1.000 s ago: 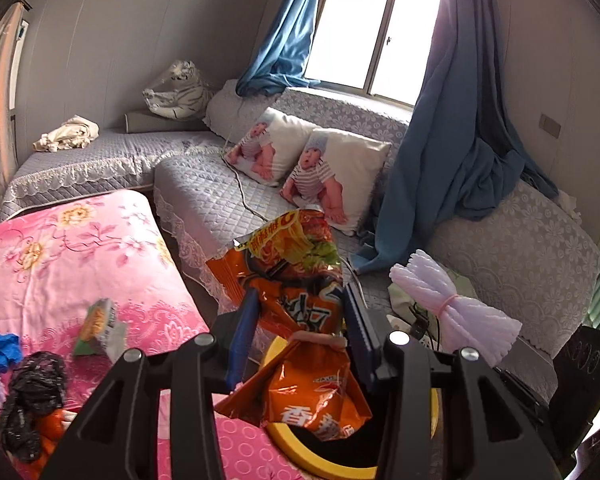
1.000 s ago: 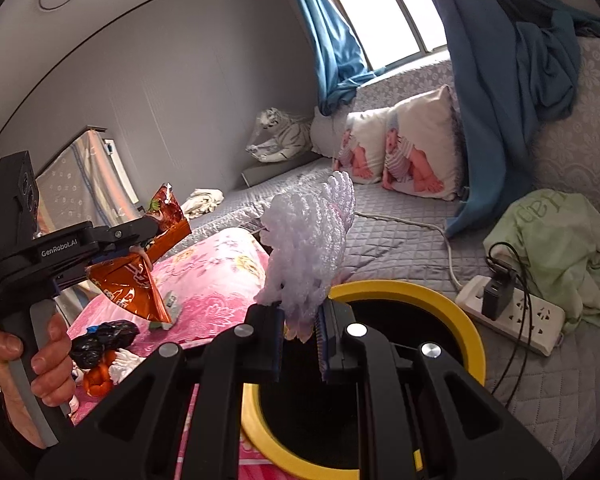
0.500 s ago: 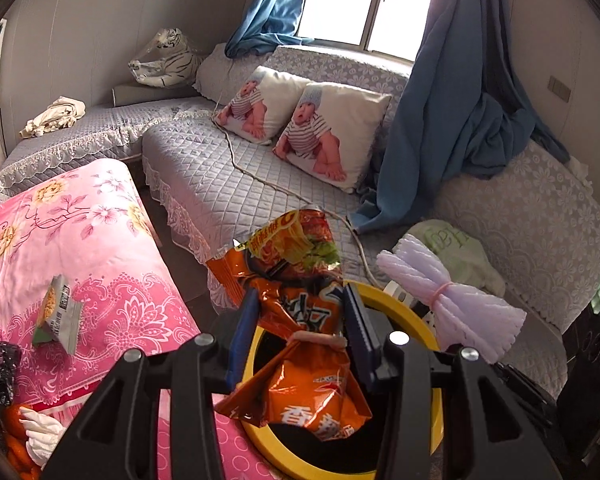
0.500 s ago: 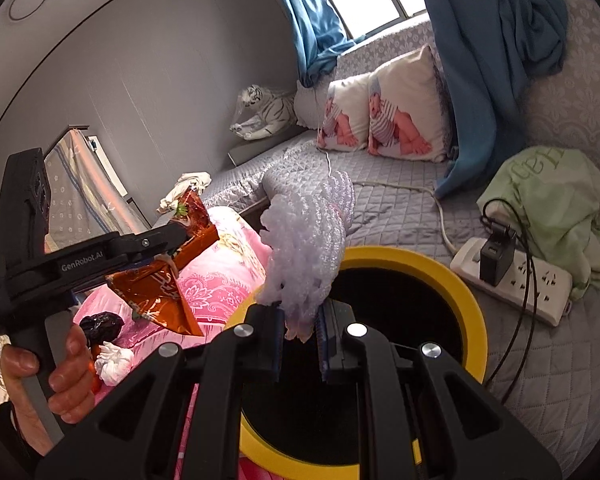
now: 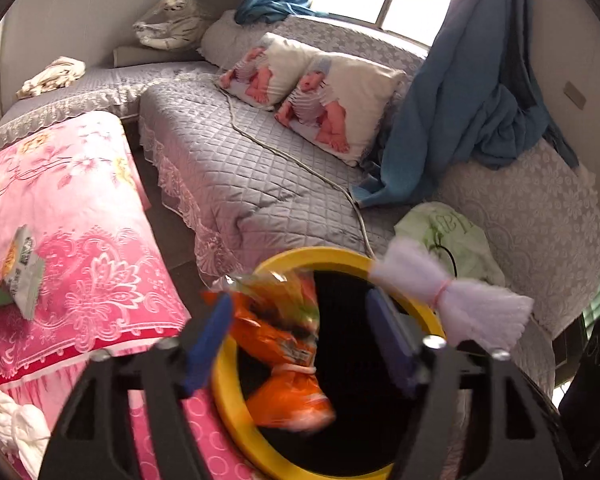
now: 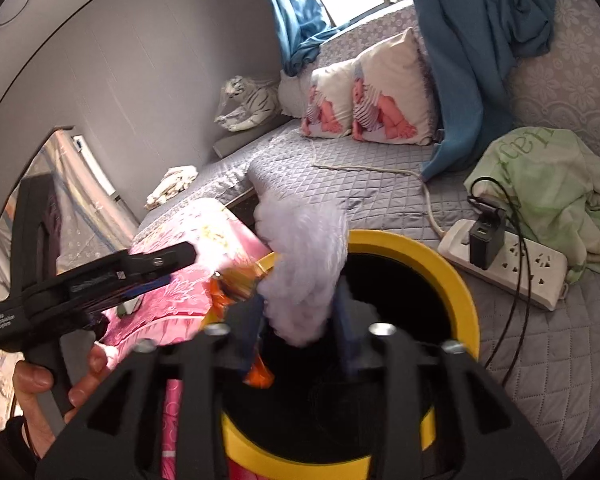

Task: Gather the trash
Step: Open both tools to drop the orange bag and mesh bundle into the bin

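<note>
The big yellow bin (image 5: 236,392) sits right under both grippers, so the best thing now is to hold them over its dark hole until the trash falls in. The left gripper (image 5: 300,344) has just opened wide, and the orange snack bag (image 5: 284,344) hangs loose between its jaws. The right gripper (image 6: 298,326) has just opened a bit too, and the white foam net (image 6: 304,268) sits between its jaws, slipping toward the bin.

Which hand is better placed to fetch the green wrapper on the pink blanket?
Left. The left gripper and right gripper have just been opening, releasing the orange snack bag and white foam net between their jaws. The left is nearer the green wrapper.
</note>
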